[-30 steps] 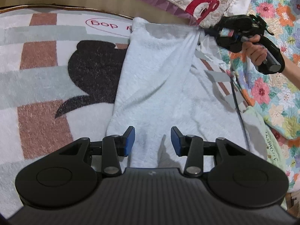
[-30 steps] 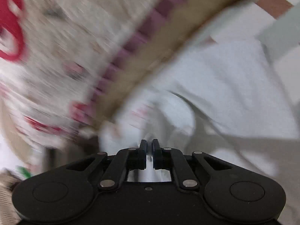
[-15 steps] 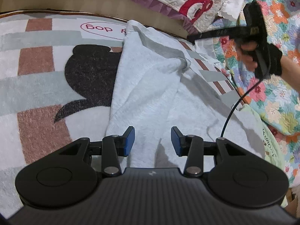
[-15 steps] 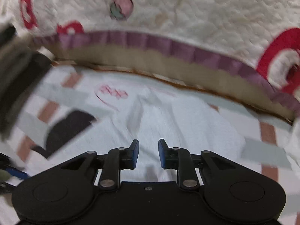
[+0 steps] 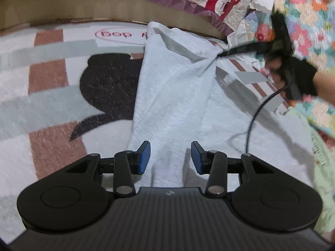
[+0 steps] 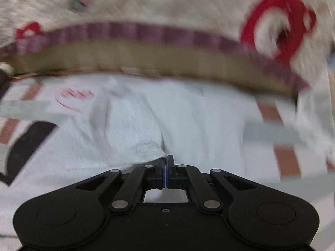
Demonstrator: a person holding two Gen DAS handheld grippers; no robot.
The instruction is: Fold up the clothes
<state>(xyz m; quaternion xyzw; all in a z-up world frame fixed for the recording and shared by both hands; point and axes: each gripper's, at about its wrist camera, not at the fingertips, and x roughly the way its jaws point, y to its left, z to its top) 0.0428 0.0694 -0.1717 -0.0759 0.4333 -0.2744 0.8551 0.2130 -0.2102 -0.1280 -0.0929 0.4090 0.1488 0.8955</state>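
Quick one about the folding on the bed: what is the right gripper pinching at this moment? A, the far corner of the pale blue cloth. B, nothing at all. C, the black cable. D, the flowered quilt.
A: in the left wrist view the right gripper has its tips shut on the pale blue cloth, whose far corner bunches into creases at the pinch.

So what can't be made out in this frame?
- Left wrist view: the near end of the white garment is hidden under the left gripper.
- Right wrist view: motion blur smears the blanket; whether the shut right gripper pinches the garment is unclear.
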